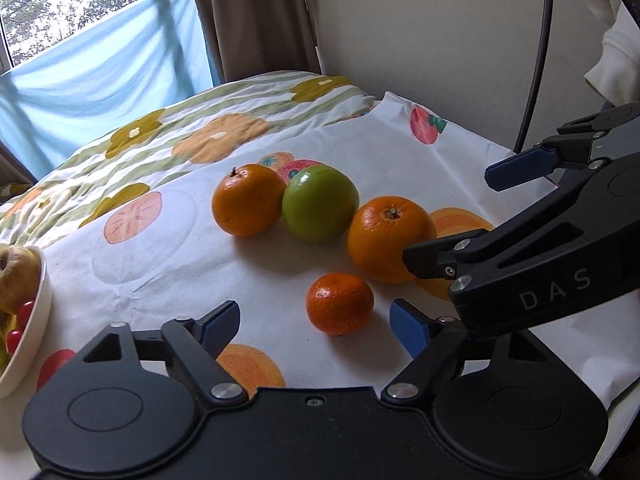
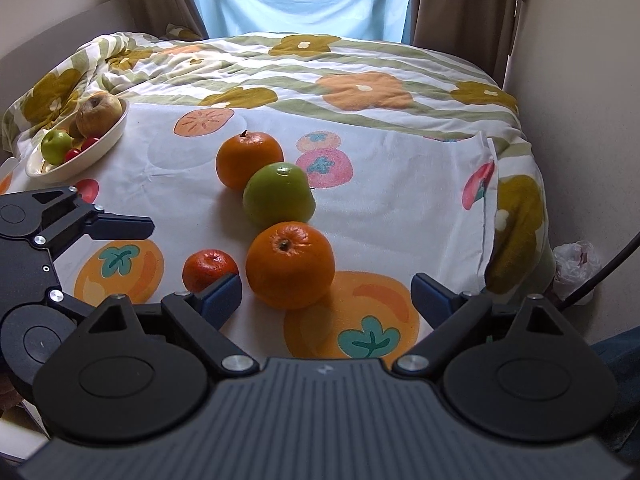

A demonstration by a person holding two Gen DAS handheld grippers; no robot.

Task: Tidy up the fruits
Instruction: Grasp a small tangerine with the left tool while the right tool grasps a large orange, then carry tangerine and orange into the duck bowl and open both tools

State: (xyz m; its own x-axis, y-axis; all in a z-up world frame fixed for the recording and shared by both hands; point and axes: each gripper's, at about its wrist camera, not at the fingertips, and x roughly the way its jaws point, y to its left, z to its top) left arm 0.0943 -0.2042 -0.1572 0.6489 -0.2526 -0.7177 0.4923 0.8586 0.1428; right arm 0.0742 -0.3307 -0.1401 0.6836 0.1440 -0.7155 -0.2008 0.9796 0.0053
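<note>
four loose fruits lie on a white fruit-print cloth point(image 2: 400, 208) spread over a bed with a floral quilt point(image 2: 360, 80). running away from the cameras in a rough line are a large orange point(image 2: 290, 266), a green apple point(image 2: 279, 195) and a second orange point(image 2: 249, 159); the apple touches both oranges. a small mandarin point(image 2: 210, 270) sits just beside the large orange, on its left in the right wrist view.

a white bowl point(image 2: 102, 146) stands well apart at the far left edge of the cloth. it already holds a wrinkled brownish apple point(image 2: 99, 114), a small green apple point(image 2: 57, 146) and some red cherry-like fruits. judging from this, the sorting has barely begun or is partway: four fruits are still outside the bowl.

the left gripper point(image 1: 316, 320) hovers low with its blue-padded fingers point(image 1: 222, 326) spread wide and empty; the mandarin sits just ahead, between them but not touched. the right gripper point(image 2: 326, 300) is also spread wide and holds nothing; the large orange lies just ahead, nearer its left finger, with no clear contact.
</note>
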